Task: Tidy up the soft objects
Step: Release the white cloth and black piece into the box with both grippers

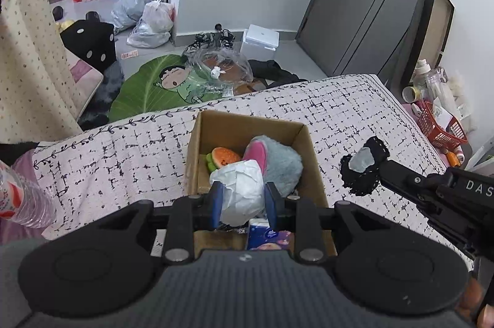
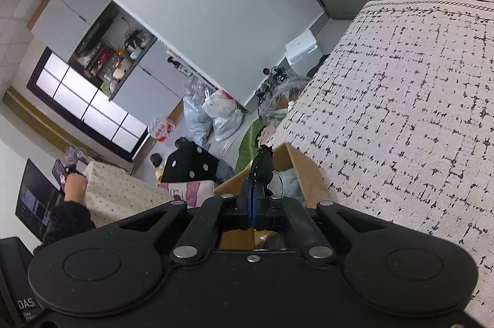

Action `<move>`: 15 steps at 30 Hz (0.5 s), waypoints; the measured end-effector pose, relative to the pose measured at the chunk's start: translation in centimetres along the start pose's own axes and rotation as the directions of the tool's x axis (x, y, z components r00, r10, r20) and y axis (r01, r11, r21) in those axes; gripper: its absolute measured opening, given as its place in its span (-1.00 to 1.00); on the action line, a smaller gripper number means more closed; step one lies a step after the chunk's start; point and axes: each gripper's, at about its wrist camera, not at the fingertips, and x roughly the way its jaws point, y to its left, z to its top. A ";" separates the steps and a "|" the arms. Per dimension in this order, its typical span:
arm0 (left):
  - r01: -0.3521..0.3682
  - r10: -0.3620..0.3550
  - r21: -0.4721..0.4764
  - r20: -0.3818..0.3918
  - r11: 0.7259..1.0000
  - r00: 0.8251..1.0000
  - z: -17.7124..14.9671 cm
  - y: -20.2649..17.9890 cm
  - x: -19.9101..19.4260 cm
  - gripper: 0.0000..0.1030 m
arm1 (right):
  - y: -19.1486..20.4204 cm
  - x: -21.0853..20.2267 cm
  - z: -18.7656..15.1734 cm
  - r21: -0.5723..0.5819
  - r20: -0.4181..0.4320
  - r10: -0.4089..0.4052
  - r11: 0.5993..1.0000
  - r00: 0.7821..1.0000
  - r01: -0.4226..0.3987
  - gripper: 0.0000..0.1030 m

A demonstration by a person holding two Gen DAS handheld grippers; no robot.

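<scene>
So the cardboard box [image 1: 234, 130] is parked on the bed [image 1: 123, 149], close to its far edge, and it's clearly being used as the catch-all for the soft stuff. A grey-and-pink plush [image 1: 274, 161], a squishy burger toy [image 1: 223, 158] and a tissue pack [image 1: 267, 237] are already sitting inside it.

A crumpled white wad [image 1: 242, 192] (paper or a bag, hard to tell) is clenched between the blue pads of the left claw [image 1: 244, 204]. It's held right above the near end of the box, which looks like the spot it's meant to be dropped into, so nothing spills onto the bedcover.

A black fabric piece with a grey patch [image 1: 366, 166] is pinched at one edge by the right claw [image 2: 257, 173], fingers squeezed nearly flat together. It's dangled just off the box's right side over the bed, probably kept out of the way so both items aren't crammed in at once. Being floppy, it's gripped at the rim so it hangs clear.

A red basket [image 1: 444, 127] is sat beyond the bed's far right corner, not in play.
</scene>
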 end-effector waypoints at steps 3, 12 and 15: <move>0.009 -0.009 -0.014 -0.019 1.000 1.000 -0.3 0.7 0.4 -0.47 | 0.6 0.5 -0.6 -0.019 -0.020 -0.005 1.000 1.000 0.005 -0.99; 0.012 -0.015 -0.034 -0.091 0.999 0.996 -1.2 1.5 2.2 -0.46 | 1.4 1.0 -1.5 -0.058 -0.055 -0.019 0.998 0.998 0.016 -0.99; 0.004 -0.008 -0.032 -0.115 0.999 0.993 -1.3 1.6 2.9 -0.40 | 1.3 1.0 -1.6 -0.067 -0.061 -0.031 0.997 0.998 0.027 -0.98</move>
